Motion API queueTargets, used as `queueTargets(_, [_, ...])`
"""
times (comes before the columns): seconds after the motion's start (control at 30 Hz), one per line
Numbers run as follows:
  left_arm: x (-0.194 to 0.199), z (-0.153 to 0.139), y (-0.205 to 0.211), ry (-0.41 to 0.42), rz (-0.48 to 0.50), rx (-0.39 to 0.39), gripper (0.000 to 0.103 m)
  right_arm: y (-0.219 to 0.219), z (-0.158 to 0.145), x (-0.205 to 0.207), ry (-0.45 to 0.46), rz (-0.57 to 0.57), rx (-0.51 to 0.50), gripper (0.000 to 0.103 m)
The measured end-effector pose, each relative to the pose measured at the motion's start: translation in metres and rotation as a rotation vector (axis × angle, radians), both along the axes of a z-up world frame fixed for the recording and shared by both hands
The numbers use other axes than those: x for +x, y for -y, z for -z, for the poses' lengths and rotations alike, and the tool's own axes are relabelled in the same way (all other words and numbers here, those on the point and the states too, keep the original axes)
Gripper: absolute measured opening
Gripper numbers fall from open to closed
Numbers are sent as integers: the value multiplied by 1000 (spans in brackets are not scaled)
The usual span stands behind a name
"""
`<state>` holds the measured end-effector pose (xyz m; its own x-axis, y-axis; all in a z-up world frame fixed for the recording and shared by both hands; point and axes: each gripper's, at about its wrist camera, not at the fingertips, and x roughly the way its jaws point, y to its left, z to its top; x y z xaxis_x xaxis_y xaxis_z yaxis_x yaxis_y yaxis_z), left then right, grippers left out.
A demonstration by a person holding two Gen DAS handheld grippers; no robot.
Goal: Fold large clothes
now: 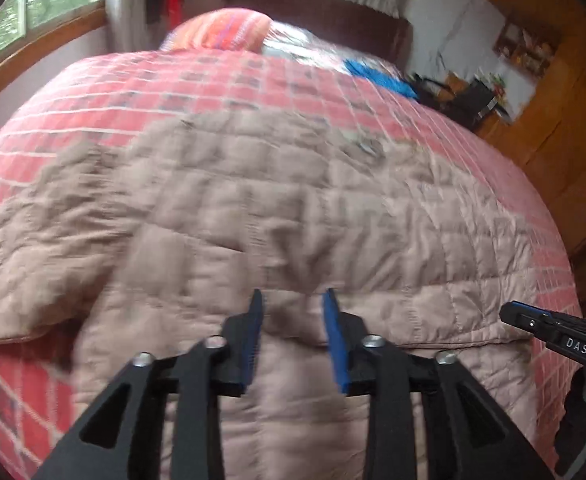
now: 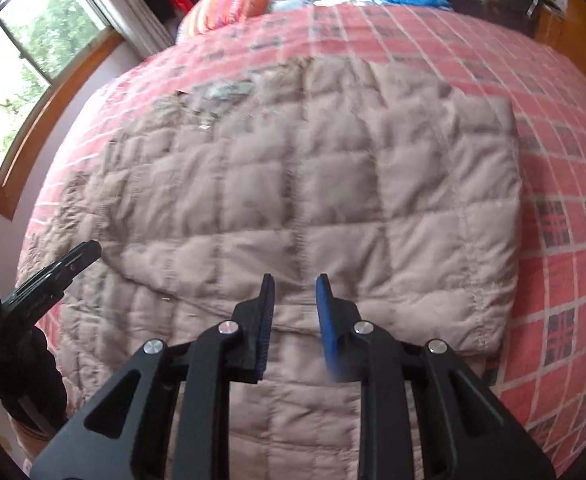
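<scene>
A beige quilted jacket (image 1: 277, 216) lies spread on the bed, a sleeve reaching left; in the right wrist view the jacket (image 2: 333, 184) shows one flap folded over, with a straight right edge. My left gripper (image 1: 293, 296) hovers open just over the jacket's near part, nothing between its blue pads. My right gripper (image 2: 295, 280) is open too, above the folded flap's near edge. Each gripper shows in the other view: the right gripper (image 1: 511, 312) at the far right, the left gripper (image 2: 91, 250) at the left, their jaws hard to read there.
The bed carries a red checked cover (image 1: 173, 92) and an orange striped pillow (image 2: 233, 0) at its head, with a blue cloth (image 1: 377, 76) beside it. A window (image 2: 17, 64) is on the left wall; wooden furniture (image 1: 553, 92) stands to the right.
</scene>
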<state>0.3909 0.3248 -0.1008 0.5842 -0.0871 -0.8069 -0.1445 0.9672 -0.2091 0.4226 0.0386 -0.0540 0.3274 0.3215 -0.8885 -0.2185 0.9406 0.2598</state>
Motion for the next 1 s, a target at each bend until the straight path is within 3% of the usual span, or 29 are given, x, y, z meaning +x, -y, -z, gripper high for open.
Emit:
queueTargets(0.13, [-35,-17,-75,32,-147,25,49,-35,-5,2,-13,-68,11,22])
queueTargets(0.3, [-97,-15,-202,-8,-449,85,61,-85,3,4,-34,-144,-6,22])
queueTargets(0.4, [-136,-2,-278,-54,-618,43,62,-106,10,8,-39,-165,-18,22])
queueTargets(0.53, [-178,15,-356,-58,-788,-67,61,-125,22,12,-44,-171,-51,22])
queueTargets(0.63, [-196,26,-396,-26,-853,-173,60,-129,28,14,-53,-168,-57,22])
queueTargets(0.8, [-198,44,-422,25,-846,-321,58,-129,33,15,-64,-164,-68,23])
queueTargets(1.0, [-184,51,-433,38,-860,-334,50,-131,37,14,-60,-164,-82,23])
